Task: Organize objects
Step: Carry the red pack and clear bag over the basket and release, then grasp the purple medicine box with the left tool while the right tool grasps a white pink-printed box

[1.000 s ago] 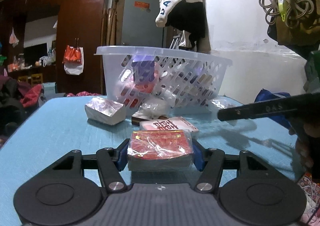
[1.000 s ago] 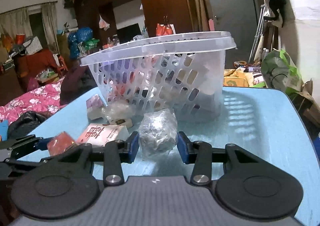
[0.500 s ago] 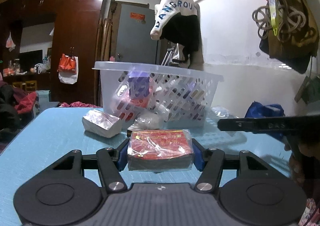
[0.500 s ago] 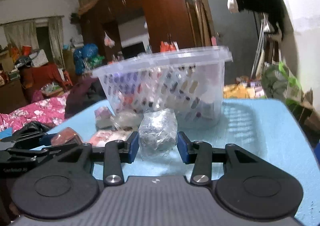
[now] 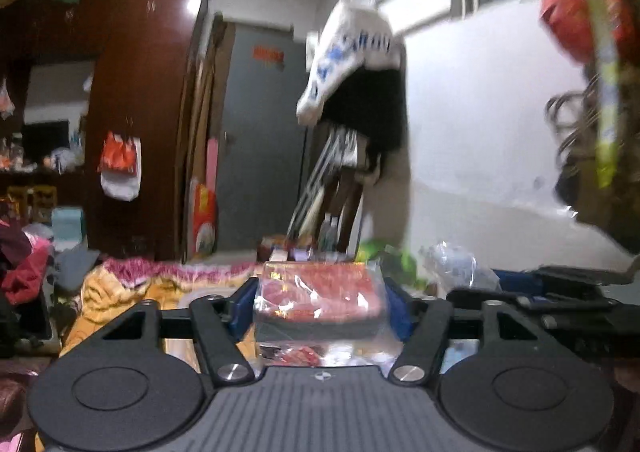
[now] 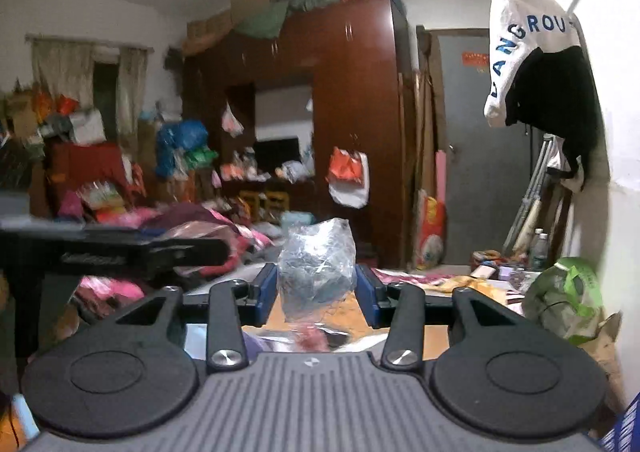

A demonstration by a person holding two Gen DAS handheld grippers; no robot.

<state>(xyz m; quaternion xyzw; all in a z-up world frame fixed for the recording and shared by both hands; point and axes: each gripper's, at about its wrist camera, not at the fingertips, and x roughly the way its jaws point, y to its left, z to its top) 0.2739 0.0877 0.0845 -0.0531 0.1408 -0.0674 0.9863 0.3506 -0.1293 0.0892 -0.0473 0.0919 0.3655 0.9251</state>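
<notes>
The left gripper clamps a flat red packet wrapped in clear plastic between its blue pads, raised level before the room; the right gripper pinches a crumpled clear plastic bag of dark contents. Beyond stand a brown wooden wardrobe, a grey door and a hanging white-and-black garment

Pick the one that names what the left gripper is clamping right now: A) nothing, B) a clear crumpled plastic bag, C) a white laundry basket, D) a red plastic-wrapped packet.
D: the left gripper has its blue pads pressed against both sides of the red plastic-wrapped packet.
</notes>
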